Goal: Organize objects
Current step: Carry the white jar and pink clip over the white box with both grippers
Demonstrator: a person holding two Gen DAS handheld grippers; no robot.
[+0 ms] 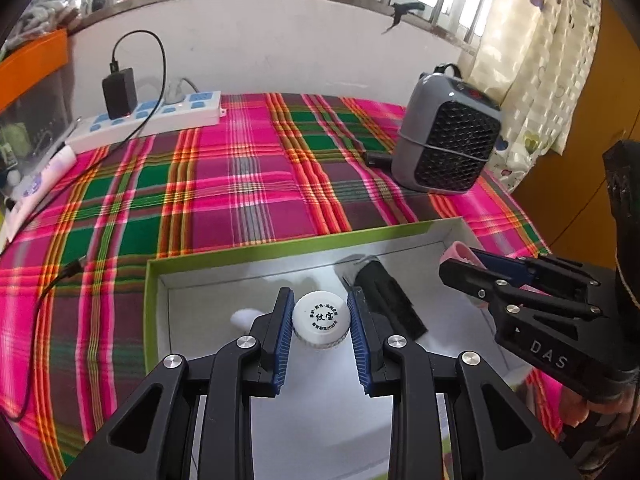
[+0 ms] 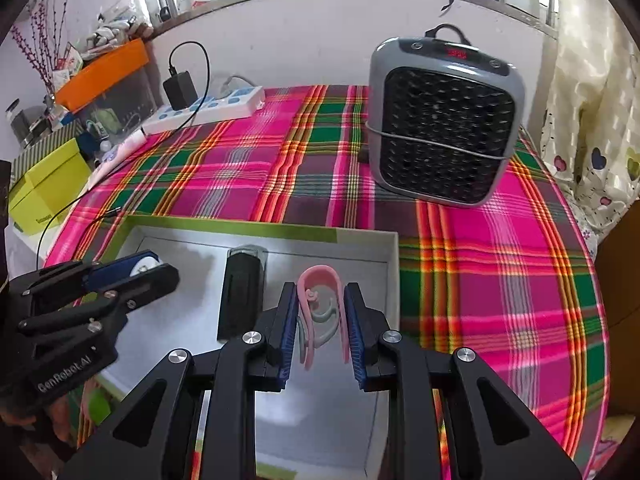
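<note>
Left jaws: the left gripper (image 1: 319,316) pinches a small white bottle (image 1: 319,320) by its round printed cap, blue pads pressed on both sides, narrowly spread to the cap's width.
Right jaws: the right gripper (image 2: 320,320) clamps a pink clip (image 2: 320,300), a bent loop with a grey curl inside; the pads squeeze its two arms, about as close together as the clip allows.
Where the held things are: both hang over the open white tray with a green rim (image 1: 256,247), the bottle toward its left half, the clip toward its right end.
Already in the tray: a black cylinder (image 2: 240,300) lies on the floor between the two grippers; something small and white sits left of the bottle, too blurred to name.
Step in hand: my reading is a carry into the tray, both items poised for set-down.
Next move calls for: lowering each until it meets the tray floor, clear of the black cylinder, then spreading the pads; the bottle may roll if laid on its side.
Farther back: plaid cloth (image 1: 240,168), a grey heater (image 2: 444,120), and a white power strip (image 1: 160,120) with a black charger by the wall.
</note>
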